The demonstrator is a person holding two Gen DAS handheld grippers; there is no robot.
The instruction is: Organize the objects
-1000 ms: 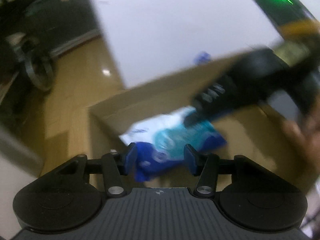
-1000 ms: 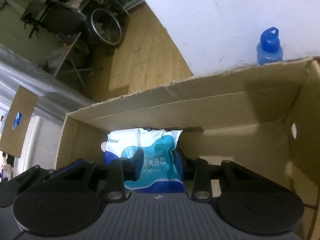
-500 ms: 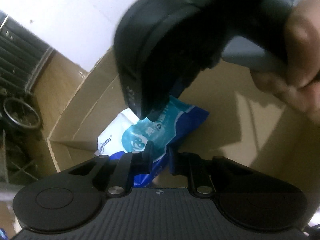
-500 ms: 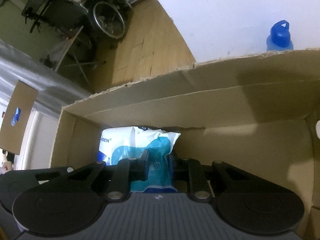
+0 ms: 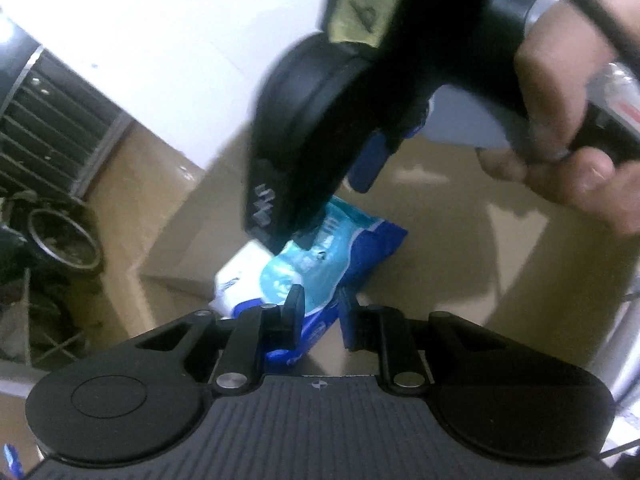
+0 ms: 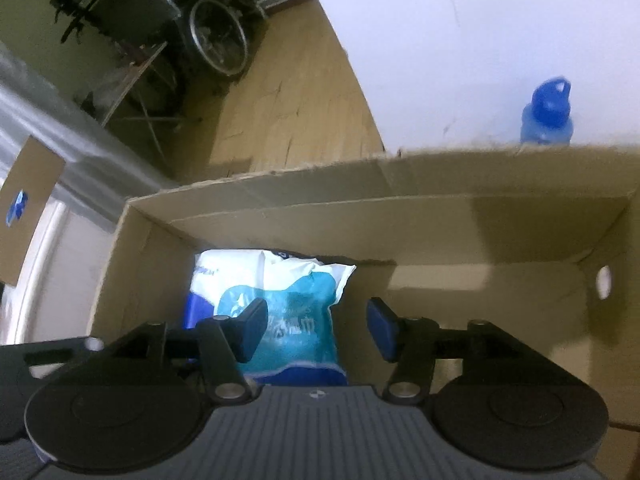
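Released moments ago, the blue-and-white wipes pack (image 6: pixel 276 304) now lies on the floor of the cardboard box (image 6: pixel 460 216), at its left end against the far wall. Right tool (image 6: pixel 316 330) has spread its fingers wide above the pack, holding nothing. Left tool (image 5: pixel 320 318) hovers close by, fingers narrow and empty. Beyond the box, a blue bottle (image 6: pixel 547 114) stands on the white tabletop (image 6: pixel 440 40).

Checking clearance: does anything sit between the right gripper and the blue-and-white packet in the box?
Nothing visible does. The right gripper hangs open above the blue-and-white packet, which lies in the cardboard box.
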